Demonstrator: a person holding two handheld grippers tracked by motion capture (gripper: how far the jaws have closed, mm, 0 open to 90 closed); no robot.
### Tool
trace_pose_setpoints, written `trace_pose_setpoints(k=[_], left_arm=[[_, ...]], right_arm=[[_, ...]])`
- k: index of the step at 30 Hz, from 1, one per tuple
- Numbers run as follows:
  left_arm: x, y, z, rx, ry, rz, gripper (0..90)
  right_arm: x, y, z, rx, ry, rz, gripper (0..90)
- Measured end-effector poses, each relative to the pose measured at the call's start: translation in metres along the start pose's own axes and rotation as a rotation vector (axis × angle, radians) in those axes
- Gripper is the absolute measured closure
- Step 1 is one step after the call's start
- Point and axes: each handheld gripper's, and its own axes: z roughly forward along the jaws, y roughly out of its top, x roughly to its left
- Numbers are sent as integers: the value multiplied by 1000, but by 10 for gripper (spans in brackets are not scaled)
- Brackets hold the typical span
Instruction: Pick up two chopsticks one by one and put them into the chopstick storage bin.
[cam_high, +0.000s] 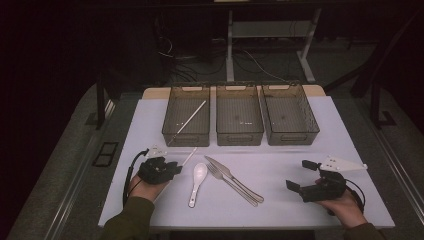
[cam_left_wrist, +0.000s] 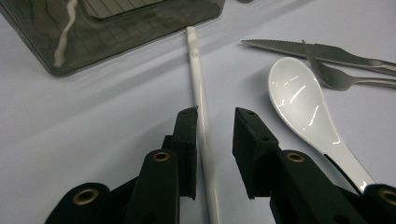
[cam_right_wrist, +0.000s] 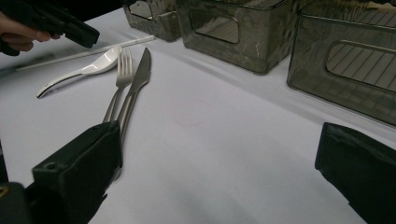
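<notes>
My left gripper is low at the table's front left, open, its jaws straddling a white chopstick that lies on the white table. The stick runs close along the left-hand jaw. A second white chopstick lies inside the left grey bin. Beside the gripper lie a white spoon, a steel fork and a steel knife. My right gripper rests at the front right, wide open, with only bare table between its jaws.
Three grey see-through bins stand in a row at the back; the middle bin and the right bin hold nothing. Bare table stretches between the cutlery and the right gripper. The table's edges drop to a dark floor.
</notes>
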Motion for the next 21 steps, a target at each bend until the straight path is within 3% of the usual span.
trace_pose_setpoints(k=[4, 7, 12, 21], left_arm=[[1, -3, 5, 15, -11, -23, 704], [0, -4, 7, 37, -9, -9, 729], [2, -8, 8, 12, 4, -25, 790], [-1, -5, 7, 34, 27, -13, 835]], right_arm=[[0, 0, 0, -1, 1, -1, 8], [0, 0, 0, -5, 1, -1, 8], [0, 0, -1, -6, 1, 1, 8], [1, 0, 0, -7, 4, 0, 8]])
